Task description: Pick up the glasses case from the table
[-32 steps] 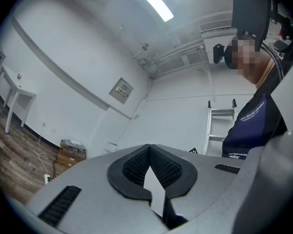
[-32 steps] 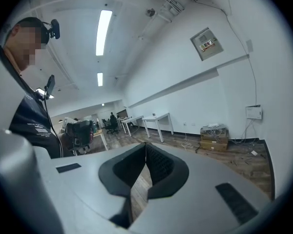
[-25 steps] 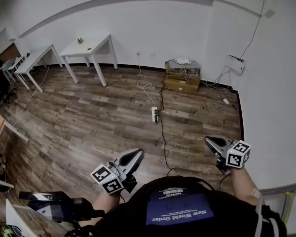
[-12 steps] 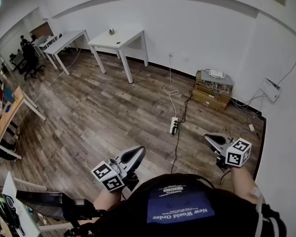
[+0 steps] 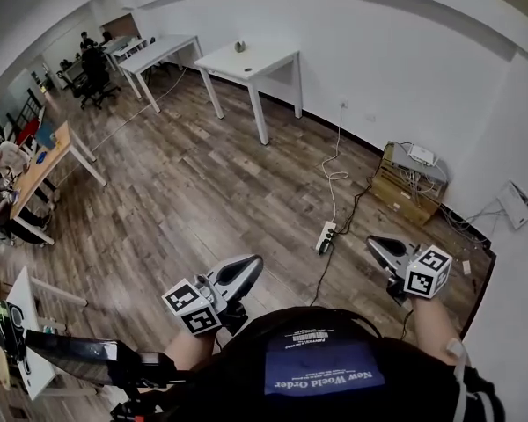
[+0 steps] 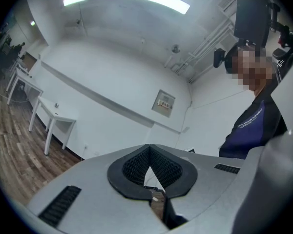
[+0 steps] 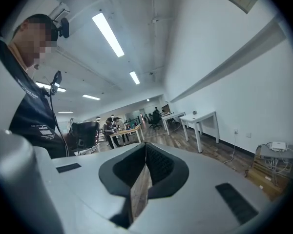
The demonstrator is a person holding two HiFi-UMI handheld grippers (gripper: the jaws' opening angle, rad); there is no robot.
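Observation:
No glasses case shows in any view. In the head view my left gripper (image 5: 246,267) is held level in front of the person's dark shirt, over wooden floor, jaws together and nothing in them. My right gripper (image 5: 375,247) is held the same way at the right, also shut and empty. In the left gripper view the left gripper (image 6: 150,165) has its black pads meeting at the tips, facing a white wall. In the right gripper view the right gripper (image 7: 145,161) has its pads closed, facing down a long office room.
White tables (image 5: 251,60) stand by the far wall. A power strip (image 5: 326,236) and its cables lie on the floor near a wooden crate (image 5: 411,187) of network gear. A wooden desk (image 5: 48,161) with seated people is at the left. A black device (image 5: 88,359) juts out at lower left.
The whole view has swung left: the white tables, power strip and crate have slid right in the picture, and more desks and people have appeared at the left. Both grippers stay shut.

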